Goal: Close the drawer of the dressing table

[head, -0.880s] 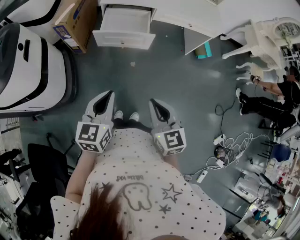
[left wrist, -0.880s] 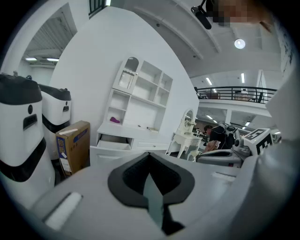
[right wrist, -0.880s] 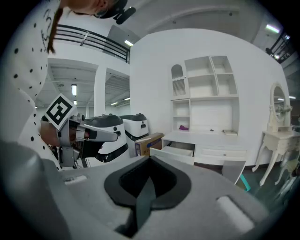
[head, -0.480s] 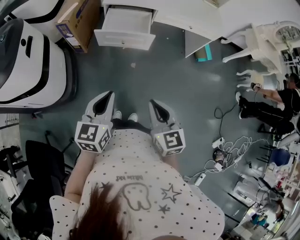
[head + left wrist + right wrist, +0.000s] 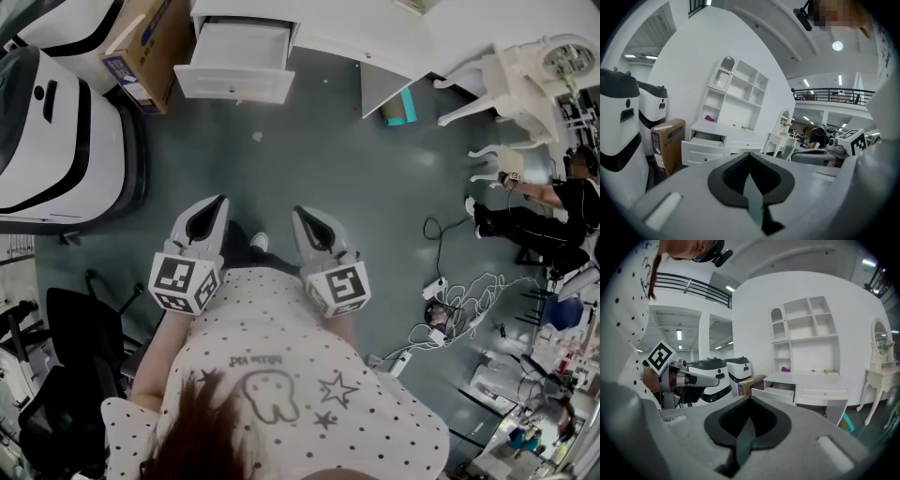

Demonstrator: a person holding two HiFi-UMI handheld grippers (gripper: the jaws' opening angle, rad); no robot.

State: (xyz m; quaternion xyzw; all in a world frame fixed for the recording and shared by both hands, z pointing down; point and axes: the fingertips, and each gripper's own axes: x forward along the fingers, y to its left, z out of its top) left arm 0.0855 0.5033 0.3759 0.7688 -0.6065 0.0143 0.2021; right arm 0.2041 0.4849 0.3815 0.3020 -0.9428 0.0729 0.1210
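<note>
I am holding my left gripper (image 5: 214, 208) and right gripper (image 5: 305, 220) side by side in front of my chest. Both have their jaws pressed together, gripping nothing. The white drawer (image 5: 234, 67) is standing pulled out of the dressing table (image 5: 375, 37), well apart from me at eleven o'clock.

We are seeing bare grey floor (image 5: 309, 150) lying between us and the open drawer (image 5: 234, 61). A cardboard box (image 5: 141, 47) is standing just left of the drawer, a white machine (image 5: 56, 141) further left, cables (image 5: 459, 300) trailing well to its right.
</note>
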